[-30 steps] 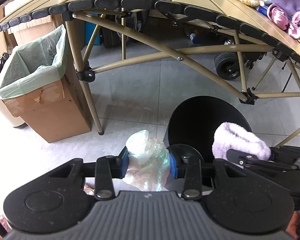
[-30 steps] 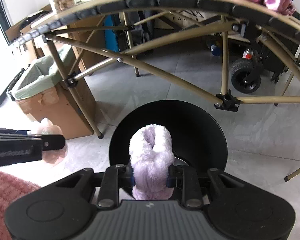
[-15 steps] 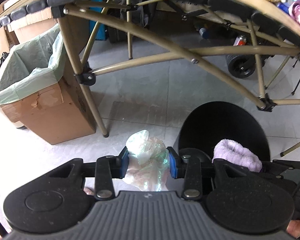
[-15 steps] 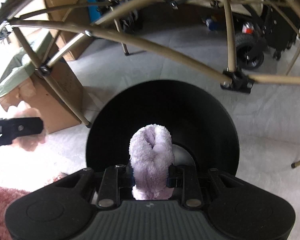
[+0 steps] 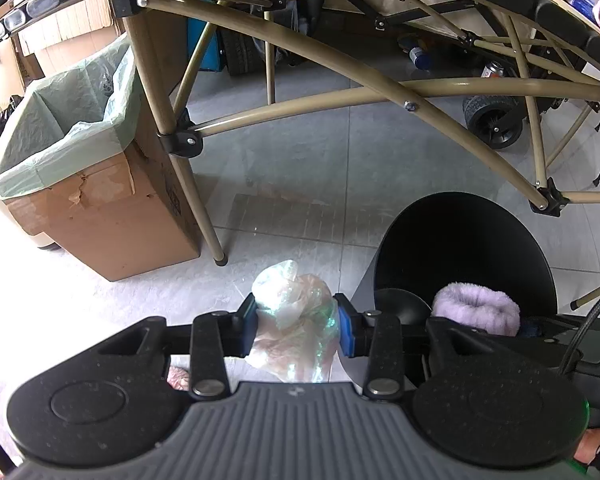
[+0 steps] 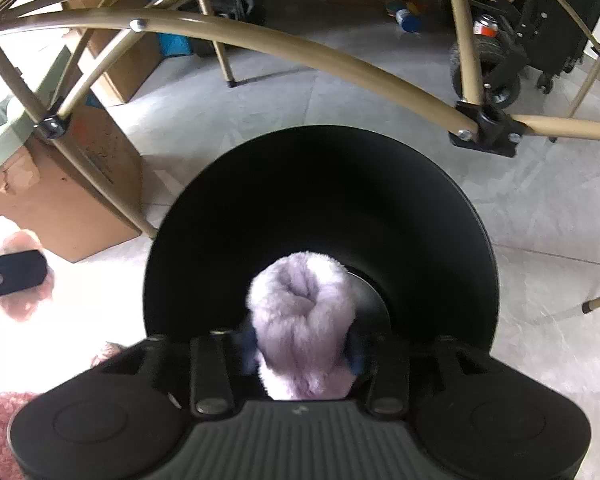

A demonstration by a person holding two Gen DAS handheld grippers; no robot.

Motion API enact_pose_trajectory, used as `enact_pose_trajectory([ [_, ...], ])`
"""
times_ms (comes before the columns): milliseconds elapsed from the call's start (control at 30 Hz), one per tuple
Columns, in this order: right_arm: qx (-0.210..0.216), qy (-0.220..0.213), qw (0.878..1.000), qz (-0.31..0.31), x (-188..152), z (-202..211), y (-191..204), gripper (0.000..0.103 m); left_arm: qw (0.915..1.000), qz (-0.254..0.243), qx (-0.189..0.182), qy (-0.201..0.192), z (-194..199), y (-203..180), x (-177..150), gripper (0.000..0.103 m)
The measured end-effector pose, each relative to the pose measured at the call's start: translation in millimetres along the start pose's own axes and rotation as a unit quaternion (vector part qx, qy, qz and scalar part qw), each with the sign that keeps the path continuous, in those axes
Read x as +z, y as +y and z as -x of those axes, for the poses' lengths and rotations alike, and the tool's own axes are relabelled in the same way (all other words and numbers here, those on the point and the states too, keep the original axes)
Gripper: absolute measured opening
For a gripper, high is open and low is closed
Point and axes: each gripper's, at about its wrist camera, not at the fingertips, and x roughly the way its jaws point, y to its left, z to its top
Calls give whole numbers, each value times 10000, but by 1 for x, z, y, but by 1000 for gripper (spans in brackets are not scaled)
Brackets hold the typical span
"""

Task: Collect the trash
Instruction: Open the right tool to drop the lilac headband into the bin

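The right gripper (image 6: pixel 302 354), pointed steeply down over the mouth of a round black bin (image 6: pixel 324 168), has just been spreading its jaws around a fluffy lilac bundle (image 6: pixel 302 320); the bundle sits between the blue pads, and whether they yet press it cannot be told. Beside it, the left gripper (image 5: pixel 296 330) is clamped on a crumpled clear plastic bag (image 5: pixel 294 320), held above the grey tiled floor (image 5: pixel 300 152) just left of the bin. Beyond, the tan tubular legs of a folding table (image 5: pixel 340 68) cross the scene. A cardboard box (image 5: pixel 108 216) lined with a pale green bag (image 5: pixel 60 120) stands by one table leg, well apart from the bin.
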Motion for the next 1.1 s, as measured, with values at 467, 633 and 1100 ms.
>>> enact_pose_trajectory([
  [467, -24, -71, 9999, -92, 2, 4, -5, 103, 10000, -39, -12, -38, 2, -2, -1, 39],
  [633, -7, -98, 9999, -88, 2, 8, -8, 103, 10000, -35, -8, -38, 2, -2, -1, 39],
  [1100, -95, -375, 9992, -39, -6, 44, -20, 103, 9998, -118, -71, -152, 8, -9, -3, 39],
])
